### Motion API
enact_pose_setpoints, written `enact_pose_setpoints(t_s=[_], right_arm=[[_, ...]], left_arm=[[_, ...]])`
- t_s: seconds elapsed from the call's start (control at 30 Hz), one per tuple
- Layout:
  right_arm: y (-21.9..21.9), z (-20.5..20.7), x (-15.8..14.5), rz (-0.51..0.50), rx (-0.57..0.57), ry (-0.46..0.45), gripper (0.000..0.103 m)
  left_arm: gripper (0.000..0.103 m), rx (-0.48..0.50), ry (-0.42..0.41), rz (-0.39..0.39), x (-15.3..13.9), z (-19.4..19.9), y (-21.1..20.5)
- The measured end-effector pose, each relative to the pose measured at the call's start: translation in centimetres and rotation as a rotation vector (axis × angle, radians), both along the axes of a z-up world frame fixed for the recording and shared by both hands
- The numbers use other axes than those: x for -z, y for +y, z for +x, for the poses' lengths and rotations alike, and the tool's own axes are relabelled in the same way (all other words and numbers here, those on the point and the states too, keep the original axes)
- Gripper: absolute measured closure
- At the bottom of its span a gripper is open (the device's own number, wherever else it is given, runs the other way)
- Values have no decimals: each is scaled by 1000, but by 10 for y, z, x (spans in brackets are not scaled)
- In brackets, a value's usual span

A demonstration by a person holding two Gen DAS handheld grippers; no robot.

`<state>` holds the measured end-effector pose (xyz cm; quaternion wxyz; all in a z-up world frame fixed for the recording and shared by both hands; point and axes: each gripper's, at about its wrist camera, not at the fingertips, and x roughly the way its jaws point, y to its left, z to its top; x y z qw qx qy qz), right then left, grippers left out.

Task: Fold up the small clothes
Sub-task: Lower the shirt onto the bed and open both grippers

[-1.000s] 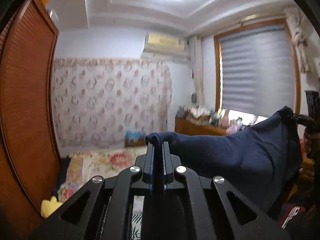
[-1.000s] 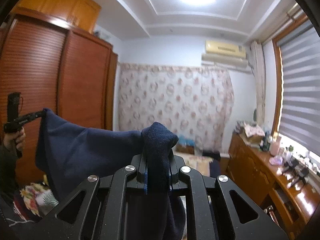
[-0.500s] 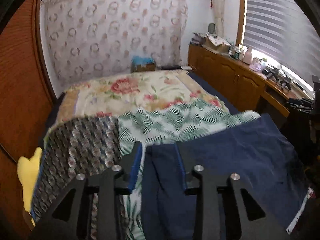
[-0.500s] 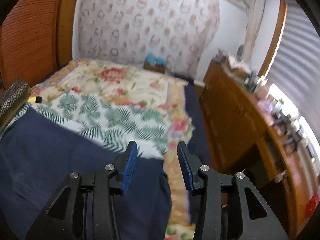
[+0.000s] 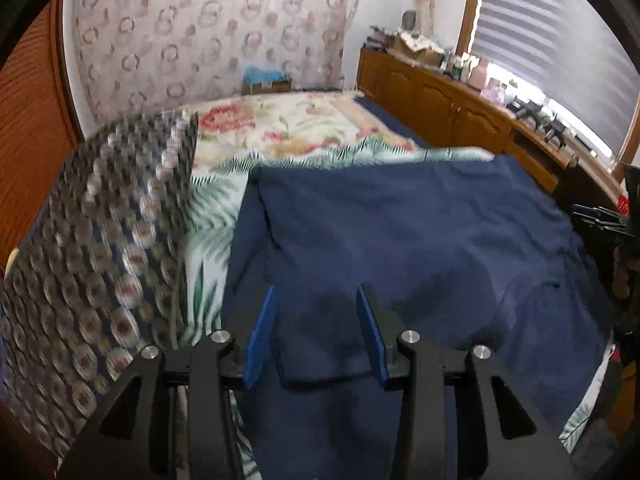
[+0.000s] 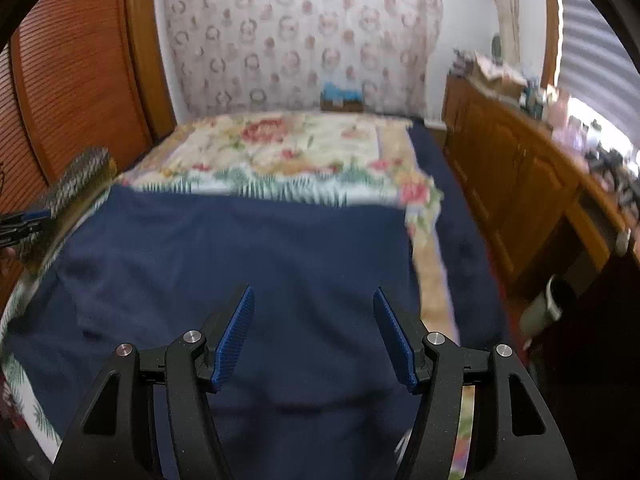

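Both sets of jaws stand wide apart with nothing between the blue pads. The left gripper (image 5: pixel 316 332) hangs low over the near left part of a navy garment (image 5: pixel 420 248), where a folded-over flap of the same cloth lies under the gap between the fingers. The right gripper (image 6: pixel 316 336) hangs over the garment's near right part, its fingers apart above flat navy cloth (image 6: pixel 248 264).

The garment lies spread on the bed (image 6: pixel 288 148), covering most of the near end. Its far edge runs straight across a fern-print sheet (image 5: pixel 212 216), and beyond that lies a floral quilt (image 6: pixel 280 140). A dark patterned cushion (image 5: pixel 100 248) leans at the left side of the bed, just beside the garment's left edge. Along the right side of the bed runs a wooden cabinet (image 5: pixel 452 96) cluttered on top, beneath a window blind (image 5: pixel 560 40). A slatted wooden wardrobe door (image 6: pixel 80 72) stands on the left, and a patterned curtain (image 6: pixel 304 28) hangs across the far wall.
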<state>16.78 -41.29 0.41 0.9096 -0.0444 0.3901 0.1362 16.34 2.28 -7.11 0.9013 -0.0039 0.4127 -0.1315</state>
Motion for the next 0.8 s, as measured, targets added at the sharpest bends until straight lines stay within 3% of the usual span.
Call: enact_pose_setpoints(t_s=[0.2,0.8], right_arm=[[-10,-17,38,19,42,84,40],[-15,-31,61,32,74,72,39]], left_arm=[[62,-17,80,-4,30,-11,-2],[59,-75,17,19,38,-28,-5]])
